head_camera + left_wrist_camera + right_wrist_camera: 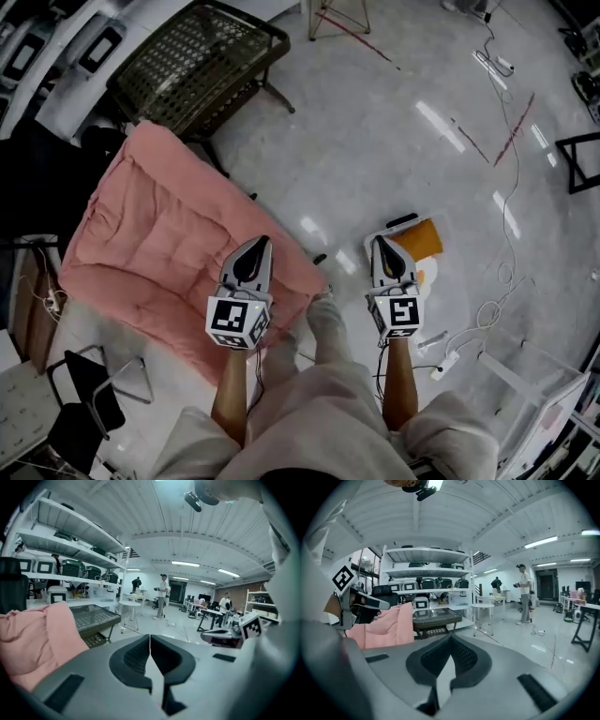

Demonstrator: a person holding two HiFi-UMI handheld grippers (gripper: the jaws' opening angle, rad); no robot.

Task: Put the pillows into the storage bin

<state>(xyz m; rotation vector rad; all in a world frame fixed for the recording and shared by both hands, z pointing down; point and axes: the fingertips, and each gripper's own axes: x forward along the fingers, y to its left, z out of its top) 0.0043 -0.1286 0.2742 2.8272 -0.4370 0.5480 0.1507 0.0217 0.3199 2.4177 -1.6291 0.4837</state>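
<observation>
Pillow (159,253), pink, just beside wire bin (202,66). Glossy grey floor (394,141) around bin, shelves (426,573) behind it. My left gripper (258,242) and right gripper (379,240): jaws closed, empty.

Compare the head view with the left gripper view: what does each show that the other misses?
Head view only: an orange item on the floor, and the person's legs. Left gripper view only: shelving, a round white table, people standing far off. Both: the pink pillow, the dark mesh rack, the shut left tongs.
</observation>
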